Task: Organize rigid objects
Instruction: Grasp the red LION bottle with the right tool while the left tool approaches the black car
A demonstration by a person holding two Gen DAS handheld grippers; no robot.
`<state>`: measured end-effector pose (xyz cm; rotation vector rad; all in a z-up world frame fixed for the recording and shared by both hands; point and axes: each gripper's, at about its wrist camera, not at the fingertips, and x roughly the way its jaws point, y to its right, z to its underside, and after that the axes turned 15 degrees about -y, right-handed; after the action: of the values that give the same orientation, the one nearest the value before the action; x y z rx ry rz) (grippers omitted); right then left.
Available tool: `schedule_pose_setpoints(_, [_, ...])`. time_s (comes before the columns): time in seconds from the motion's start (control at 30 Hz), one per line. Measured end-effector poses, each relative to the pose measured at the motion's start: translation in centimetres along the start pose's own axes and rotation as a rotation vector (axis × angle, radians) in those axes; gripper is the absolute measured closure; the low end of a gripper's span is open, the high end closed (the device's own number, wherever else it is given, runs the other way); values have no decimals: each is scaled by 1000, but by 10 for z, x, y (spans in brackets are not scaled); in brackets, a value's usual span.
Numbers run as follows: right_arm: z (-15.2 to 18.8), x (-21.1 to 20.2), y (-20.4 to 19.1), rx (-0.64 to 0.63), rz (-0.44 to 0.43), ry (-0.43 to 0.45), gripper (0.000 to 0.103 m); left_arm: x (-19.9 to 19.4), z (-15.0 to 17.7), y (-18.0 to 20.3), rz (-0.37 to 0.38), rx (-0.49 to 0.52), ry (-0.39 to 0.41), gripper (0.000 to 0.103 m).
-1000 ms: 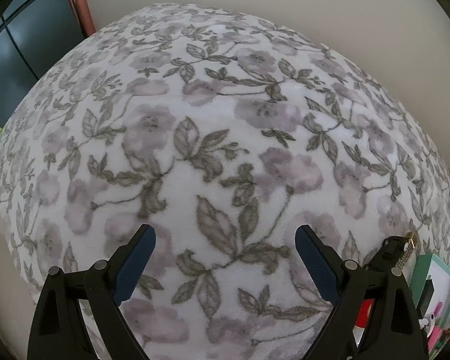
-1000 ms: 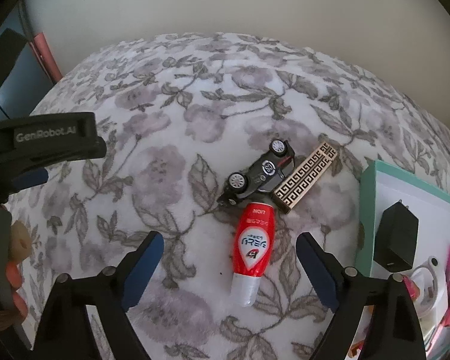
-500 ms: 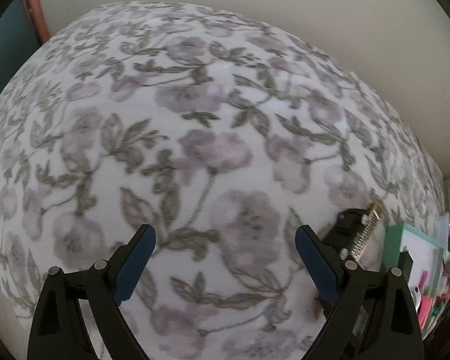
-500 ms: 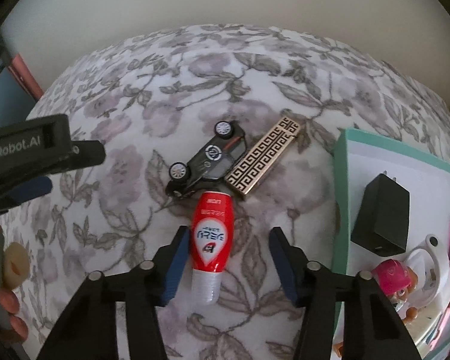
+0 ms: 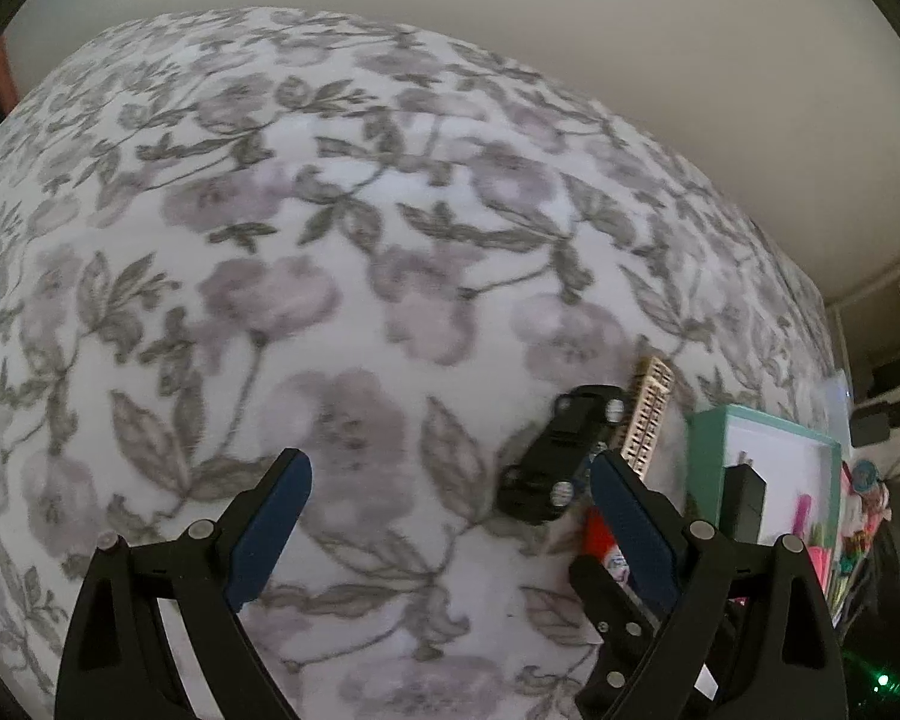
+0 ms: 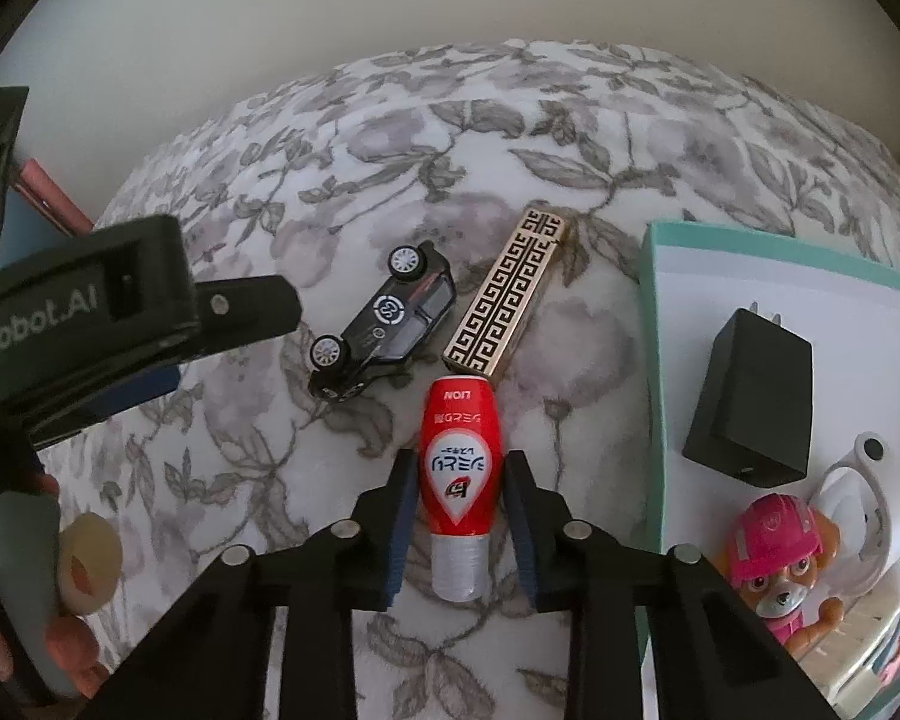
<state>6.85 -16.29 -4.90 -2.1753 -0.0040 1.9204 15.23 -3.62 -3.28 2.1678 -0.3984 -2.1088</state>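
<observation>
A red bottle (image 6: pixel 459 420) with a silver cap lies on the floral blanket (image 6: pixel 510 138). My right gripper (image 6: pixel 459 461) is closing on it, and both blue pads touch its sides. Just beyond lie a black toy car (image 6: pixel 384 324) on its side and a gold patterned bar (image 6: pixel 504 291). My left gripper (image 5: pixel 448 468) hangs open over the blanket with nothing between its fingers. The toy car (image 5: pixel 561 459) lies just beyond its right finger, which half hides the red bottle (image 5: pixel 594 531). The left gripper's body (image 6: pixel 150 324) shows at the left of the right wrist view.
A teal-rimmed box (image 6: pixel 654 330) stands to the right and holds a black charger (image 6: pixel 747 396), a pink pup figure (image 6: pixel 777 564) and other small items. A person's fingers (image 6: pixel 72 642) show at the lower left. The blanket drops off towards a pale wall.
The right gripper's jaws have narrowed from wide apart to both sides of the red bottle. The left gripper has slid towards the toy car and the box, still open.
</observation>
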Motion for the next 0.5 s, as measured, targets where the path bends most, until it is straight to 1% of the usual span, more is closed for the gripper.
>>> schedule_pose_setpoints(0.2, [-1, -1, 8, 48, -44, 0, 73, 5, -1, 16, 12, 52, -1, 9])
schedule_pose_setpoints(0.37, [-3, 1, 8, 48, -47, 1, 73, 13, -3, 27, 23, 92, -16, 9])
schedule_pose_setpoints(0.5, [-3, -1, 12, 55, -57, 2, 73, 20, -5, 33, 33, 114, -29, 17])
